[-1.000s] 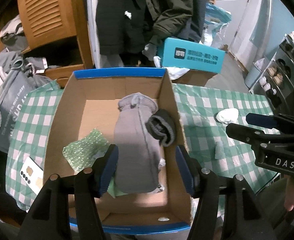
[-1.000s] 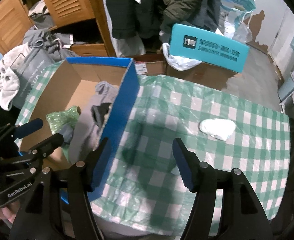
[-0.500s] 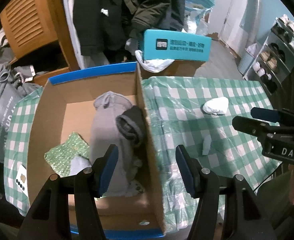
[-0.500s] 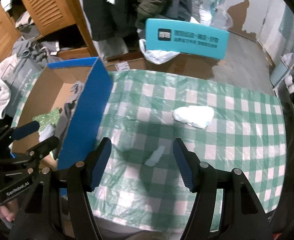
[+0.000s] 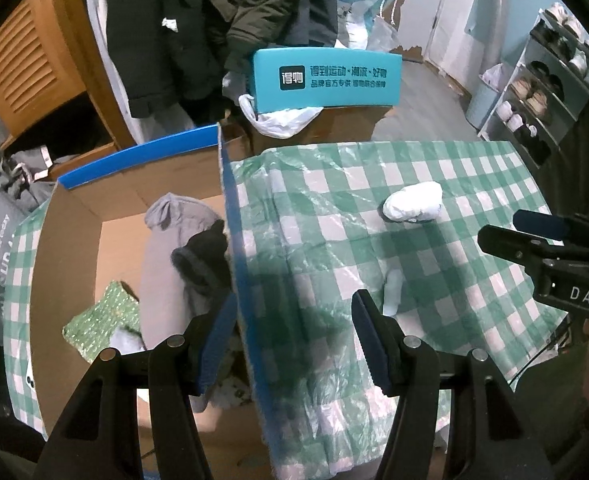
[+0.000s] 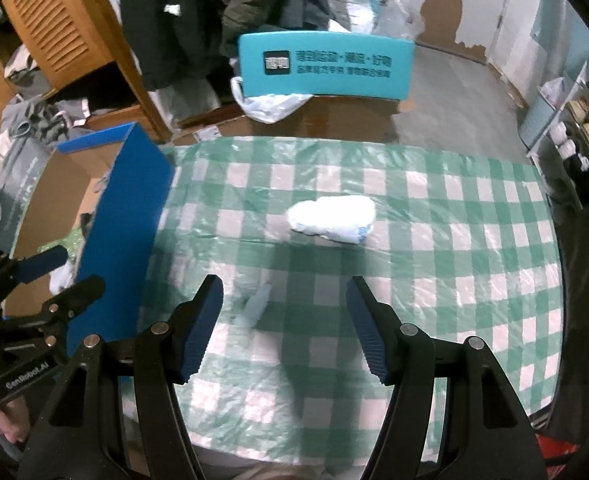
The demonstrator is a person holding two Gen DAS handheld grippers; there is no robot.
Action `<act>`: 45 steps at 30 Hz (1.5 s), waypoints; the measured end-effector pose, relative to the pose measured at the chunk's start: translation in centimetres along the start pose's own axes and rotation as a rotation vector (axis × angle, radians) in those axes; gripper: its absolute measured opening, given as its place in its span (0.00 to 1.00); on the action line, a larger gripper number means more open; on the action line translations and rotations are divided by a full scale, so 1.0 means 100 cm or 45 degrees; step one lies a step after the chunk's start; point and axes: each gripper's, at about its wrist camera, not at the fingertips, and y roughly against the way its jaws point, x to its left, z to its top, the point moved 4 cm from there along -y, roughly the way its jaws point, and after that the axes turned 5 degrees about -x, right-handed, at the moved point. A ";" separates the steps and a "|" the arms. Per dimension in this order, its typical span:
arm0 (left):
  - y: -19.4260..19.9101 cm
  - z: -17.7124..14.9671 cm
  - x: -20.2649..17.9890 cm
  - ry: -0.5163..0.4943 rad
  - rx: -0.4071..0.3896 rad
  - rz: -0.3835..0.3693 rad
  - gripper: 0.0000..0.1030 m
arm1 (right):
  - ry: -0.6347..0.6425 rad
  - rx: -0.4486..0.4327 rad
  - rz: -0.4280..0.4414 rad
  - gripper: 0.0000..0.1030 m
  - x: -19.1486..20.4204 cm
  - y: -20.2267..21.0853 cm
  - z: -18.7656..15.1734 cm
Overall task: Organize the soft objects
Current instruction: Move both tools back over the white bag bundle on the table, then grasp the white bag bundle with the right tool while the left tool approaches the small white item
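While both my jaws stand wide and empty, my left gripper point(image 5: 294, 334) straddles the cardboard box's point(image 5: 234, 240) right wall and my right gripper point(image 6: 284, 322) hangs over the checked tablecloth point(image 6: 454, 240), the white bundle point(image 6: 332, 220) lying ahead, apart.

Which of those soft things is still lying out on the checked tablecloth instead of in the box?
The white bundle. It lies alone on the tablecloth, while the grey garment, dark sock and green cloth lie inside the cardboard box.
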 end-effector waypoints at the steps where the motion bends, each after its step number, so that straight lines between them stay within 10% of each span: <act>1: -0.002 0.001 0.000 -0.001 0.003 0.001 0.59 | -0.006 0.004 -0.006 0.63 -0.004 -0.002 0.000; 45: -0.105 0.031 -0.032 0.038 0.127 -0.063 0.59 | 0.304 0.172 -0.007 0.63 -0.025 -0.147 0.055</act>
